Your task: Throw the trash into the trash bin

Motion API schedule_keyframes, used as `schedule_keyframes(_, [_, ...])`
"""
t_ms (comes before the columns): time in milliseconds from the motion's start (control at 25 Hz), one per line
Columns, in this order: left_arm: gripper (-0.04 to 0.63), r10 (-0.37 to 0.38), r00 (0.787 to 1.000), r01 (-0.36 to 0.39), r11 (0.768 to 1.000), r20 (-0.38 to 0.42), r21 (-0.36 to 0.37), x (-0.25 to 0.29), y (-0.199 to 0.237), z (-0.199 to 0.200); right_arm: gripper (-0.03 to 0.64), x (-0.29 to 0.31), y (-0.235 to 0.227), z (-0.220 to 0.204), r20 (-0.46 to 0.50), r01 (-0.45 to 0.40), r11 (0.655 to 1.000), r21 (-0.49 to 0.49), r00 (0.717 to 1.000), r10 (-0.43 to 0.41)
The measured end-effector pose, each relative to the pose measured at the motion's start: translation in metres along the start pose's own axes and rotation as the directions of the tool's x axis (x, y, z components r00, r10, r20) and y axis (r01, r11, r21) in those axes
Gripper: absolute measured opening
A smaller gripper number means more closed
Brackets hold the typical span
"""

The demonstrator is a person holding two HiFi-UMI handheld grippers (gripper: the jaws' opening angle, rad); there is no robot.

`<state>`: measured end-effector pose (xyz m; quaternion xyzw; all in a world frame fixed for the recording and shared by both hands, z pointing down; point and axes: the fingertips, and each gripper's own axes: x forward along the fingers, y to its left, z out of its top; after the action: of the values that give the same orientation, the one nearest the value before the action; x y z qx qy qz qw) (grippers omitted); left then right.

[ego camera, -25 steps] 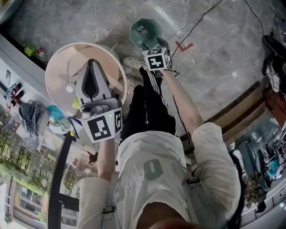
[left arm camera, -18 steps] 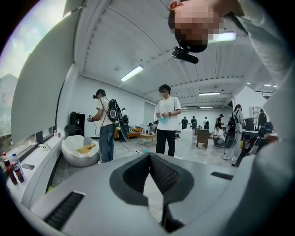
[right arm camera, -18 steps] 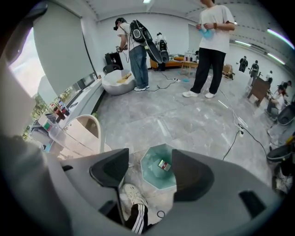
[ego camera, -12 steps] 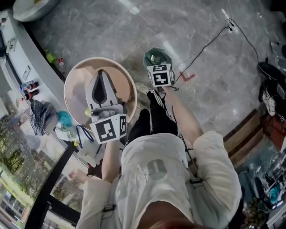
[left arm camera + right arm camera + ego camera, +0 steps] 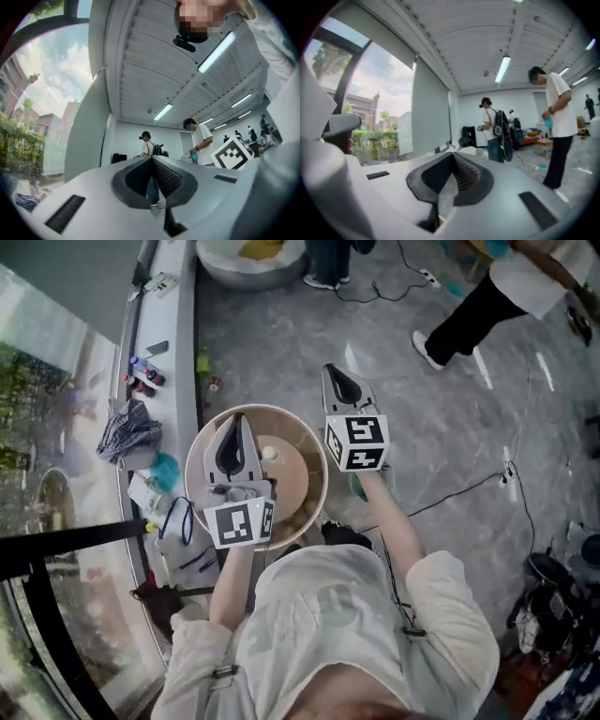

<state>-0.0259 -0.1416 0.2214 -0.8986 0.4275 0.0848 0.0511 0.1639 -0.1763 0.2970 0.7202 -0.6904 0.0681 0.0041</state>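
Note:
Both grippers are held up and roughly level, with no trash in either. My left gripper (image 5: pixel 236 418) hovers over the round beige table (image 5: pixel 202 486), jaws shut and empty; in the left gripper view its tips (image 5: pixel 151 160) meet against the far room. My right gripper (image 5: pixel 330 369) is raised over the grey floor to the right of the table, jaws shut on nothing, tips (image 5: pixel 452 154) meeting. Only a sliver of the green trash bin (image 5: pixel 357 487) shows on the floor, just below the right gripper's marker cube. A small white object (image 5: pixel 270 454) lies on the table.
A white window ledge (image 5: pixel 173 352) runs along the left with bottles, a checked cloth (image 5: pixel 129 430) and a teal item. A black cable (image 5: pixel 469 488) crosses the floor at right. A person (image 5: pixel 502 296) stands at the far right; others stand in the room beyond.
Both grippers have risen. The right one lifted away from the green bin and its jaws shut. The head view has swung forward, so the bin is nearly hidden.

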Motion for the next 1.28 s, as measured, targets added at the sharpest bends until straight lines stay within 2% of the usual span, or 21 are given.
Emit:
schedule_keyframes(120, [0.012,0.126,0.99,-0.128,0.992,0.066,0.019,-0.036,0.051,0.032,0.014,0.001,0.099,0.043,0.099,-0.18,0.98,-0.079,0.977,0.188])
schedule_keyframes(280, [0.012,0.251,0.957,-0.267,0.959,0.146,0.099,-0.081,0.099,0.068,0.014,-0.013,0.203,0.061,0.139,-0.36,0.922,-0.143,0.915,0.379])
schedule_keyframes(440, [0.012,0.355,0.915,-0.378,0.92,0.19,0.1,-0.113,0.133,0.081,0.014,-0.023,0.272,0.06,0.129,-0.472,0.861,-0.189,0.857,0.498])
schedule_keyframes(560, [0.011,0.421,0.887,-0.444,0.89,0.19,0.1,-0.132,0.155,0.08,0.014,-0.025,0.307,0.052,0.105,-0.537,0.824,-0.183,0.822,0.559])
schedule_keyframes(680, [0.011,0.465,0.867,-0.487,0.868,0.179,0.102,-0.148,0.168,0.075,0.014,-0.028,0.328,0.043,0.074,-0.582,0.792,-0.187,0.795,0.602])
schedule_keyframes(800, [0.011,0.497,0.855,-0.514,0.852,0.15,0.103,-0.155,0.176,0.068,0.014,-0.029,0.335,0.038,0.055,-0.6,0.78,-0.179,0.785,0.617])
schedule_keyframes(1040, [0.011,0.527,0.838,-0.538,0.842,0.142,0.049,-0.166,0.183,0.06,0.014,-0.03,0.328,0.031,0.039,-0.599,0.783,-0.168,0.79,0.612])
schedule_keyframes(1280, [0.011,0.531,0.839,-0.538,0.842,0.123,0.036,-0.168,0.187,0.052,0.014,-0.029,0.315,0.02,0.018,-0.595,0.793,-0.129,0.798,0.602])
